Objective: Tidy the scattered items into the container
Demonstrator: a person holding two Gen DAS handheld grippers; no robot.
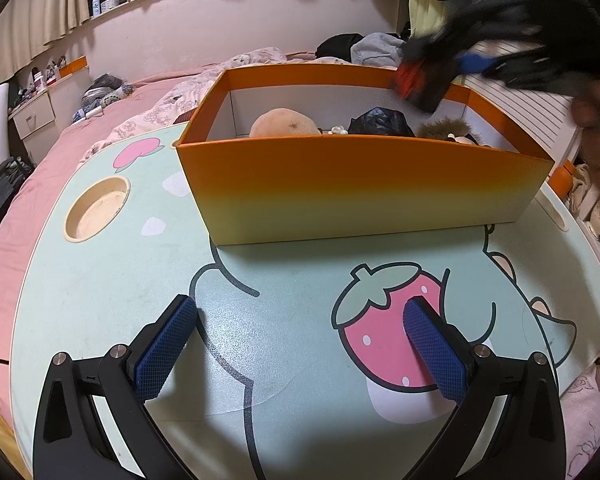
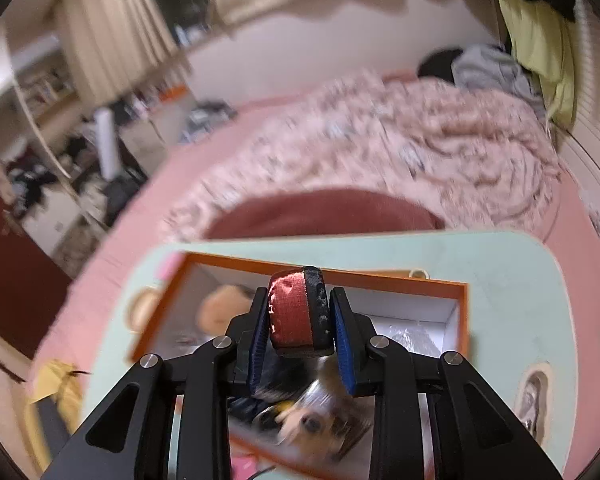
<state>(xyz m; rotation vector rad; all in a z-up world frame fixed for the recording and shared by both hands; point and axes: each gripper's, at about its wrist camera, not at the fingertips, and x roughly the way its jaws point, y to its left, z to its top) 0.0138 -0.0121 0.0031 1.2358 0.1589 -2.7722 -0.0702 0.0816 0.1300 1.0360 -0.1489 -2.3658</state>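
Right tool (image 2: 301, 325): both blue pads pressed against a small red-and-black cushion-like item (image 2: 296, 312), clamped firm. It hangs above the open orange box (image 2: 458, 312), over the interior. View blurred, so what the item is cannot be told. From the left wrist view the same tool (image 1: 414, 80) shows as a dark smear at the box's far right rim.

Left tool (image 1: 300, 344): fingers spread wide, nothing between them, poised low over the table (image 1: 100, 300) on the near side of the box.

Box contents so far: a tan rounded plush (image 1: 282, 124), a crumpled black bag (image 1: 380, 122), a brown furry toy (image 1: 444, 130) with a face showing in the right wrist view, plus something small and white between them.

Progress, as I judge it: late. Several items already in; the clamped item looks to be the one in hand, needing only a release over the box. No loose items visible on the table surface near the left tool; the part behind the box is hidden.

Around: round cup recess (image 1: 96, 210) in the table, pink bed (image 1: 40, 184) beneath, crumpled floral quilt (image 2: 420, 152) beyond. Nothing blocks the drop; only the box rim sits near.
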